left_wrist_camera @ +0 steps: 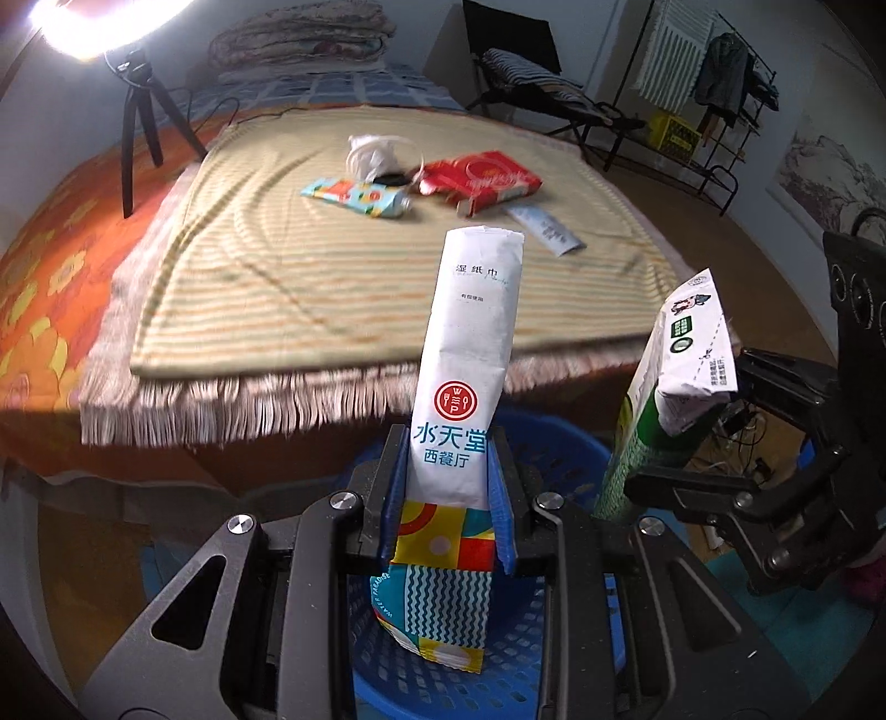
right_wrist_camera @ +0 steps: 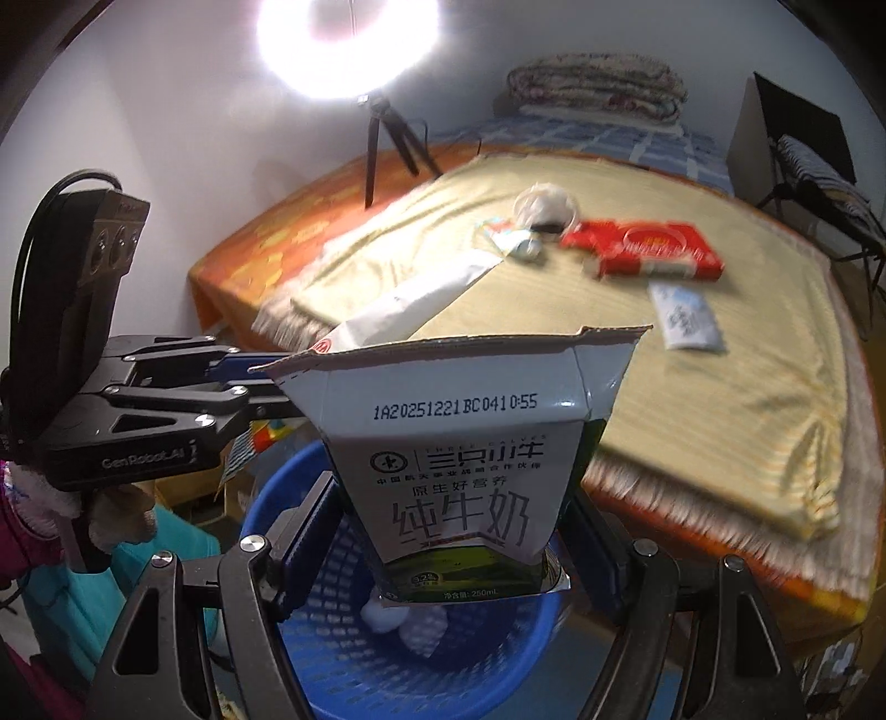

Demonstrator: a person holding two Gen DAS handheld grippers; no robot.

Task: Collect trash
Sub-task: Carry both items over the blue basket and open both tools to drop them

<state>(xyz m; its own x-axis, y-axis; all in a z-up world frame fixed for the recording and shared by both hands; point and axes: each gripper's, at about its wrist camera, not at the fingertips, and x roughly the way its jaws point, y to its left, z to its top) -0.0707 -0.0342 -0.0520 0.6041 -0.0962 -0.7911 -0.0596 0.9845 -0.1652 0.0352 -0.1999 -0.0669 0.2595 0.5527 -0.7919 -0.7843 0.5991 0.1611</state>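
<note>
The left gripper (left_wrist_camera: 448, 498) has its blue-padded jaws drawn close on a long white wet-wipe sachet with a bright patterned lower end (left_wrist_camera: 468, 354), which stands up between the pads. The right gripper (right_wrist_camera: 451, 531) has its jaws set wide, pressed on both sides of a white and green milk carton with a torn-open top (right_wrist_camera: 459, 443). Both packets hang directly above a round blue plastic basket with a perforated wall (right_wrist_camera: 343, 642) that stands on the floor against the bed's near edge. Inside the basket, crumpled white paper (right_wrist_camera: 407, 623) lies at the bottom, just under the carton.

Beyond the basket, a striped yellow-green blanket with a fringed edge (left_wrist_camera: 266, 266) covers the bed. More trash lies on it, well apart from the basket: a flat red cardboard box (left_wrist_camera: 482, 180), a colourful patterned sachet (left_wrist_camera: 357, 196) beside it, a crumpled white plastic bag (left_wrist_camera: 371, 155) just behind these, and a small pale blue-white packet (left_wrist_camera: 548, 230) nearer the bed's edge.

At the far end a folded quilt (left_wrist_camera: 299, 36) rests, with a ring light on a black tripod (left_wrist_camera: 135, 105) to one side.
</note>
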